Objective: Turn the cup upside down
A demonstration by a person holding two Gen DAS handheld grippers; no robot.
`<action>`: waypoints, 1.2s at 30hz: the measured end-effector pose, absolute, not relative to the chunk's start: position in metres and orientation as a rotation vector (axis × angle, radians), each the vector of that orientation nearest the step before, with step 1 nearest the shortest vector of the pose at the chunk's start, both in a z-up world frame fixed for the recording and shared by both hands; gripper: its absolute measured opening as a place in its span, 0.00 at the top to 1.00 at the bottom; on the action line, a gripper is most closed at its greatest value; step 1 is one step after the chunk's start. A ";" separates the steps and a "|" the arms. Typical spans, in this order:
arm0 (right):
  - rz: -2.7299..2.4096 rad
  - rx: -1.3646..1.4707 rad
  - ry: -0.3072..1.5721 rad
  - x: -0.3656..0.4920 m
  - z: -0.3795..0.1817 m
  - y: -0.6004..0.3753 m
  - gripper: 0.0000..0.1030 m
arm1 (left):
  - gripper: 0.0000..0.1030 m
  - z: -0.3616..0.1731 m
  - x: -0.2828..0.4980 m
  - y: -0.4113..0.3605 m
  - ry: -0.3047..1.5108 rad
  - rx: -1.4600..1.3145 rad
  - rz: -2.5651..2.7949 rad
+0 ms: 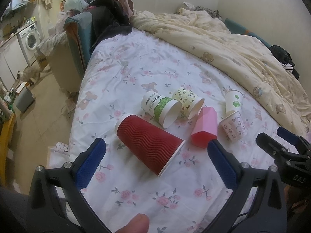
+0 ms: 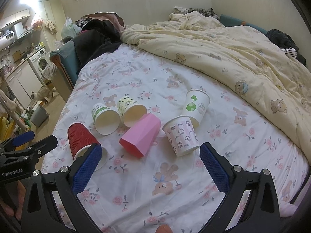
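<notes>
Several cups lie on their sides on the flowered bedsheet [image 1: 147,196]. A red ribbed cup [image 1: 149,145] lies just ahead of my open, empty left gripper [image 1: 156,165], mouth toward me; it also shows in the right wrist view [image 2: 82,140]. Beyond it lie a green-and-white paper cup [image 1: 160,108], a yellow patterned cup [image 1: 187,102], a pink faceted cup [image 1: 204,129], a small kitty-print cup [image 1: 233,129] and a white cup with a green globe [image 1: 233,102]. My right gripper [image 2: 150,167] is open and empty, near the kitty-print cup [image 2: 181,136] and pink cup [image 2: 141,138].
A cream bear-print duvet [image 1: 223,44] is bunched along the far and right side of the bed. Dark clothes [image 1: 108,19] are piled at the far left corner. The bed's left edge drops to the floor, where a cat [image 1: 27,74] and grey bin [image 1: 24,98] are.
</notes>
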State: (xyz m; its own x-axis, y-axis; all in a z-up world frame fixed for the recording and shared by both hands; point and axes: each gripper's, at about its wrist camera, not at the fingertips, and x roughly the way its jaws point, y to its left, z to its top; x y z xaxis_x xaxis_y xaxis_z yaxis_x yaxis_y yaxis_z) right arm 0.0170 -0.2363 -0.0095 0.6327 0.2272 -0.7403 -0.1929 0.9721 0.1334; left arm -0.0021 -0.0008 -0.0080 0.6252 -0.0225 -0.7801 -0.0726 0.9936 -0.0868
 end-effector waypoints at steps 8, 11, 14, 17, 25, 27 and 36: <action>0.243 0.054 0.870 0.019 -0.014 -0.237 0.00 | 0.00 -0.006 -0.001 0.001 0.907 -0.129 0.025; 0.221 0.047 0.879 0.023 -0.017 -0.237 0.00 | 0.00 -0.008 0.006 0.004 0.956 -0.131 0.050; 0.200 0.052 0.891 0.026 -0.019 -0.239 0.00 | 0.00 -0.011 0.016 0.012 1.012 -0.149 0.067; 0.195 0.084 0.909 0.029 -0.021 -0.246 0.00 | 0.00 -0.017 0.031 0.023 1.090 -0.162 0.104; 0.197 0.122 0.925 0.033 -0.019 -0.252 0.00 | 0.00 -0.063 0.079 0.050 1.337 -0.340 0.225; 0.196 0.125 0.929 0.034 -0.020 -0.253 0.00 | 0.00 -0.079 0.090 0.056 1.399 -0.470 0.248; 0.154 0.160 0.912 0.036 -0.018 -0.268 0.00 | 0.01 -0.132 0.100 0.037 1.535 -0.638 0.315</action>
State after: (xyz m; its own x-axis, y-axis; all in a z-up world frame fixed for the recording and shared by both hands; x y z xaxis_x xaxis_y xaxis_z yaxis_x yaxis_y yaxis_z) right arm 0.0356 -0.2684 -0.0176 0.6024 0.2004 -0.7726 -0.0648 0.9770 0.2029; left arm 0.0996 0.0368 -0.1318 0.0386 -0.1991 -0.9792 -0.5682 0.8017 -0.1854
